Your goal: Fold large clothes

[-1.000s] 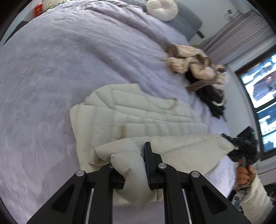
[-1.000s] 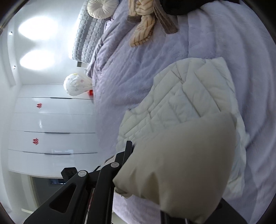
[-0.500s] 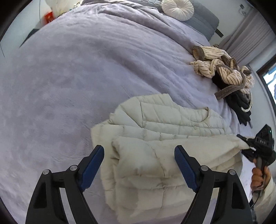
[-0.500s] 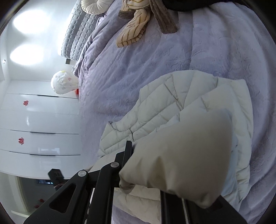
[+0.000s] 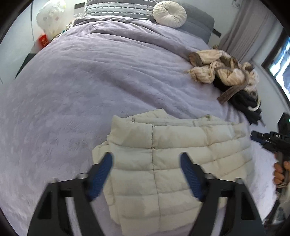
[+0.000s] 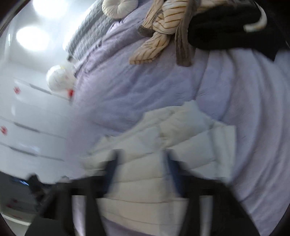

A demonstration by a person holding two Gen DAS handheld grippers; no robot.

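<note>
The cream quilted jacket [image 5: 172, 145] lies folded into a squarish bundle on the lavender bed [image 5: 81, 81], near its foot edge, with one seam running down the middle of the top layer. The left tool [image 5: 145, 156] hangs over the near part of the bundle with its blue pads [image 5: 103, 172] spread wide; its jaws have just been drawing in a little, and the jacket shows in the gap below them, but neither pad presses on it. In its own blurred view the right tool [image 6: 142, 168] also has its jaws apart over the jacket, gripping nothing. From the left wrist view it sits just off the jacket's right edge, held by a hand [image 5: 280, 170]. Farther up the bed, well apart from the jacket, a heap of clothes [image 5: 226, 76] lies near the right side, striped beige pieces tangled over something black. A round white cushion [image 5: 169, 13] rests against the grey headboard [image 5: 112, 7].
</note>
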